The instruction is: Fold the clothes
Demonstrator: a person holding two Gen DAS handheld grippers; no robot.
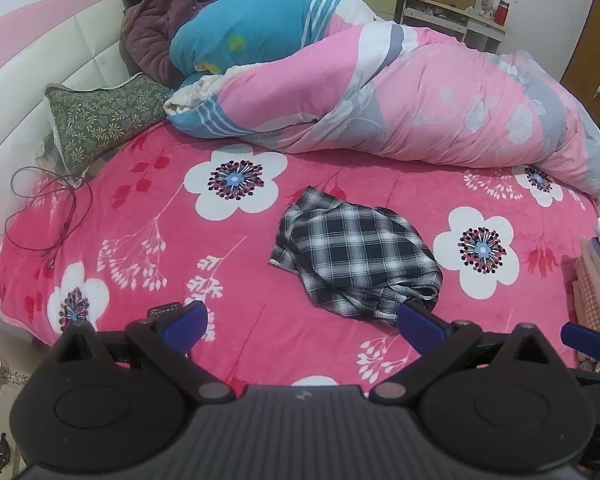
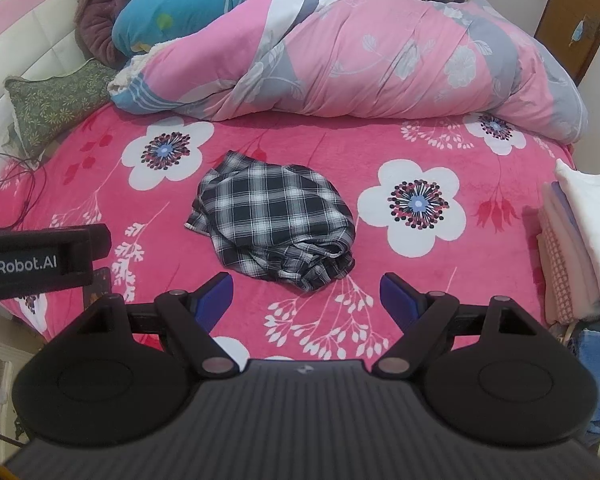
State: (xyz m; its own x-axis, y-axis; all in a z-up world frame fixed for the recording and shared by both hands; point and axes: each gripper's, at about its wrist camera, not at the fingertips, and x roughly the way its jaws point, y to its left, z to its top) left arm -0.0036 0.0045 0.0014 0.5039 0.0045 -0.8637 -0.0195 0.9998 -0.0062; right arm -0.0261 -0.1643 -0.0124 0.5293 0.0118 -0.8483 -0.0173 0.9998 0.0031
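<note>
Where tools point(image 2: 306, 300) gape: crumpled shirt point(image 2: 276, 228) ahead.

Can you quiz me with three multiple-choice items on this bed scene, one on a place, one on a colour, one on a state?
1. Where does the folded pile sit?
A. at the bed's right edge
B. on the green pillow
C. under the quilt

2. What colours is the crumpled garment?
A. yellow
B. black-and-white plaid
C. plain blue

3. How is the right gripper?
A. shut on the garment
B. shut and empty
C. open and empty

Answers: 1 A, it is stacked at the right side. 2 B, dark checks show. 3 C, the fingers stand apart over bare blanket.
</note>
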